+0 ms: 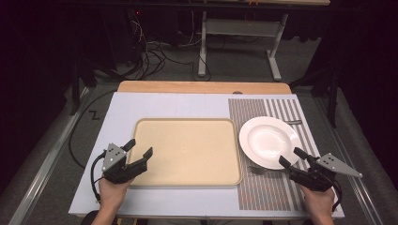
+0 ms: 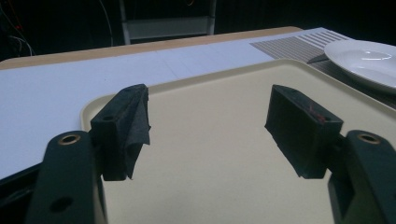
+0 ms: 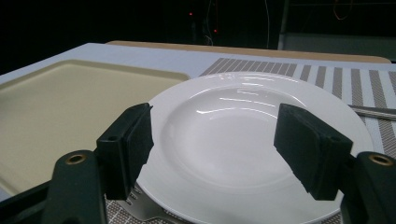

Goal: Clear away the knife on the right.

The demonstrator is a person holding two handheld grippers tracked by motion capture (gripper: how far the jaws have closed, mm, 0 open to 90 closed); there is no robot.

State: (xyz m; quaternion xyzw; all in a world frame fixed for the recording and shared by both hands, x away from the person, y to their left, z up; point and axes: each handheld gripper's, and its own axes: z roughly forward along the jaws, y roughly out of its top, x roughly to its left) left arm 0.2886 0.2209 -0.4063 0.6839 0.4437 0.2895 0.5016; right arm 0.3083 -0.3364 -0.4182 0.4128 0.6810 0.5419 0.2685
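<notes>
Approaching the plate (image 1: 269, 142) with the right gripper (image 1: 292, 159): jaws spread wide, nothing between them, tips poised at the rim's 5 o'clock edge. From the right gripper view the plate sits framed between the two pads, the rim just ahead of them.

Left gripper (image 1: 139, 152) also wide open and empty, jaws hovering over the 8 o'clock corner of the tray (image 1: 187, 180). The tray is bare; the plate lies just beside its 3 o'clock edge, on the striped mat (image 1: 248, 192).

Fork (image 1: 260, 170) lies at the plate's 6 o'clock, tines apparently tucked just under or against the rim (contact not resolvable from these frames).

Risks, as judged:
- Rim is thin, glossy and slopes outward; a pinch taken too shallowly could let it squirt out of the pads and drop back onto the mat.
- A one-sided grip at 5 o'clock puts the plate's weight far from the pads; it may tilt or rotate on lift.
- Lower jaw must slide beneath the rim; it could catch the fork and drag it, or snag the mat.
- Carrying toward the tray, the plate might clip its raised lip.
- Left gripper near the tray corner could nudge it.
</notes>
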